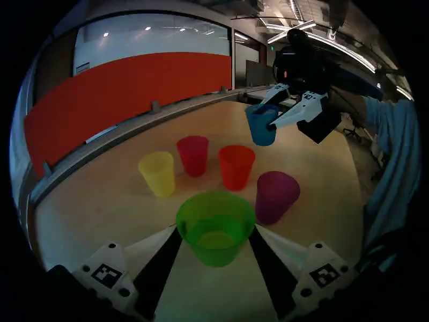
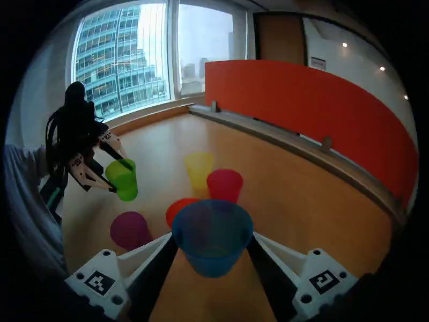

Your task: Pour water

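**Two cups held up, mouths to the top**

My left gripper (image 1: 215, 232) has its two fingers (image 1: 153, 252) pressed on the sides of the green cup (image 1: 215, 244). The cup stands straight, mouth up, long way up and down. I cannot tell if there is water in it.

My right gripper (image 2: 213, 236) squeezes the blue cup (image 2: 213, 249) the same way, mouth up. In the left gripper view the blue cup hangs above the desk (image 1: 107, 214), past the other cups.

Four cups stand on the desk between us: yellow (image 1: 157, 173), red (image 1: 193, 154), orange (image 1: 236, 166) and purple (image 1: 276, 196), all mouth up.

My fingers have black and white square marks (image 1: 105, 275) on them.
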The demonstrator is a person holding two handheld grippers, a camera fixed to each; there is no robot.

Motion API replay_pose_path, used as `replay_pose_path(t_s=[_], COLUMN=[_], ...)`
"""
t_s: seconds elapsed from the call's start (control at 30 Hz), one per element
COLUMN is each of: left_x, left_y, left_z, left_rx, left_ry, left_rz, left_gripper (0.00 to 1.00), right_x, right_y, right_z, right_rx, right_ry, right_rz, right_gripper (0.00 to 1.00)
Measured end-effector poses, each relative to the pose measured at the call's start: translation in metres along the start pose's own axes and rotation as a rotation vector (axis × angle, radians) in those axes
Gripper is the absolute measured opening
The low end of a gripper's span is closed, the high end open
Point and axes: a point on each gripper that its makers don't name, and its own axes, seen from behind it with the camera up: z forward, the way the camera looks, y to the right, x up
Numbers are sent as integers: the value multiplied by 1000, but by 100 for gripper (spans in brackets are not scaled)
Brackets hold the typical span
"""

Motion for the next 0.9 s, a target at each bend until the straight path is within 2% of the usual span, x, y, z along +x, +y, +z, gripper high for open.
replay_pose_path(t_s=[0.2, 0.47, 0.9], left_x=[-10, -22, -32], left_y=[-2, -2, -6], left_z=[7, 13, 23], left_rx=[-15, -26, -17], left_ry=[-33, -78, -106], left_rz=[-6, 32, 70], left_gripper=[85, 85, 85], right_x=[-15, -26, -37], right_y=[1, 1, 1], right_z=[10, 20, 31], right_rx=[2, 10, 9], right_ry=[-37, -55, -73], right_rz=[-13, -7, -22], right_gripper=[90, 90, 90])
